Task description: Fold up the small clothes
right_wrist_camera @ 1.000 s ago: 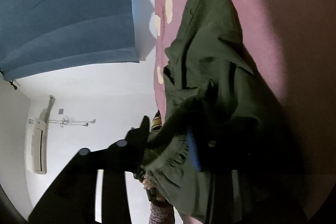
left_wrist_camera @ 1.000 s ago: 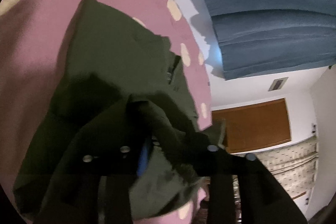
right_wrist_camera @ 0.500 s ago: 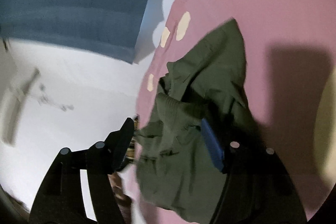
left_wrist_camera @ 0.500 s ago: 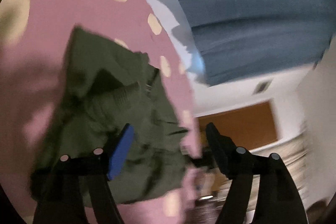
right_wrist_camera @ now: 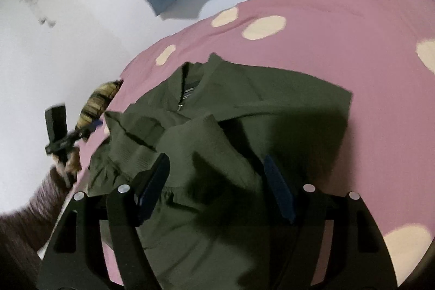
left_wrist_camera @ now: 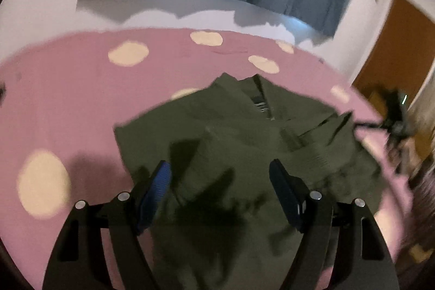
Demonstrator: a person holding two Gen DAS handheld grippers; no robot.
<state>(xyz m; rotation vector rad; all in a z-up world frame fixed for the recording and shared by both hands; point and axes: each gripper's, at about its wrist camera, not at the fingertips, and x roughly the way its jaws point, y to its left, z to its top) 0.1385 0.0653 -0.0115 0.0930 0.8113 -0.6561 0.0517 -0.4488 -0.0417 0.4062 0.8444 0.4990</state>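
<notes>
Green jacket lies on the pink spotted bed, partly folded with a sleeve laid across its front. Our left gripper and right gripper have just been opening, nothing between them; we judge further folds remain.

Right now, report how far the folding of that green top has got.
Done: one fold, with the green top lying doubled on the pink spotted sheet. In hand: nothing; left gripper and right gripper have just opened their jaws, empty above it. Left: its rumpled edge nearest the sleeve needs tidying.
</notes>
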